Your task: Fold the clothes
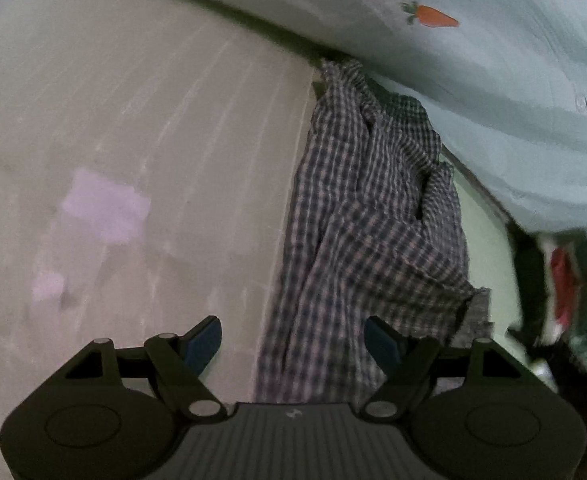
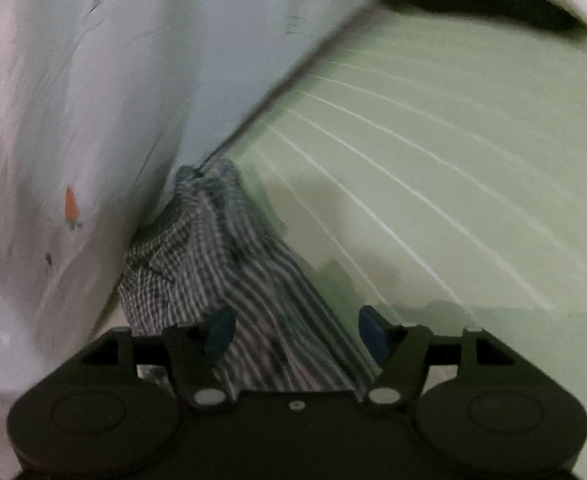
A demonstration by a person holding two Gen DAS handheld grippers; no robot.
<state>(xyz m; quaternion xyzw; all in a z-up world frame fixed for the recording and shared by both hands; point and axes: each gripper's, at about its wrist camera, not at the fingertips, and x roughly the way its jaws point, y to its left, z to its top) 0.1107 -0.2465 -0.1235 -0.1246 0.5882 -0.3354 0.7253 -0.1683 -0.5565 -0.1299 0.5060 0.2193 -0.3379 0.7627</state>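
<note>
A blue-and-white checked garment (image 1: 369, 216) lies bunched in a long strip on the surface, running from my left gripper (image 1: 293, 344) up toward the person. The left gripper is open, its blue pads (image 1: 203, 346) wide apart, with the cloth's near end between and under them. In the right wrist view the same checked garment (image 2: 229, 272) runs from my right gripper (image 2: 295, 334) up to a crumpled far end. The right gripper is open, and the cloth passes between its blue pads (image 2: 219, 334). The image is blurred.
The person's pale blue shirt with carrot prints (image 1: 493, 80) fills the top right of the left view and the left of the right view (image 2: 73, 120). A beige mat (image 1: 133, 160) and a green striped mat (image 2: 433, 180) cover the surface. The other gripper (image 1: 553, 312) shows at right.
</note>
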